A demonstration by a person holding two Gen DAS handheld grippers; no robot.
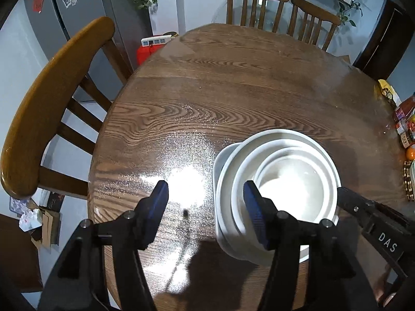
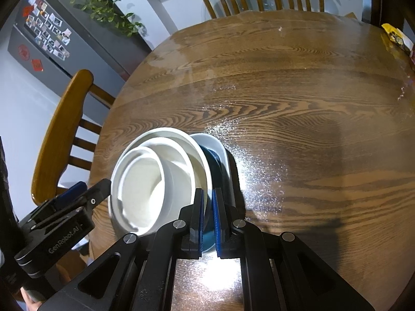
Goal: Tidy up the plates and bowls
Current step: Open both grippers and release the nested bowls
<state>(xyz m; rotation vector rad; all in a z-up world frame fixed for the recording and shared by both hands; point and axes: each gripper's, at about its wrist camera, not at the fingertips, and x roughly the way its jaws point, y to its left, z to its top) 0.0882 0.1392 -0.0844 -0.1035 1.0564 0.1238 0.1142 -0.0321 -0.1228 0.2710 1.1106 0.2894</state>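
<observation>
Black gripper arms are filling the bottom of both views. Beyond them, the round wooden table (image 1: 233, 83) is spreading toward twelve o'clock, with wooden chairs (image 1: 46, 108) standing at nine and twelve o'clock. The stack of white bowls (image 1: 285, 181) is sitting on the table at five o'clock in the left wrist view and at seven o'clock in the right wrist view. Only the right wrist view is showing a dark blue bowl (image 2: 214, 165) nested in the stack's outer layers. The right gripper (image 2: 207, 220) is pinching the stack's rim, its jaws nearly closed on it. The left gripper (image 1: 206, 212) is standing half open, holding nothing, one finger over the stack's rim and the other over bare table.
</observation>
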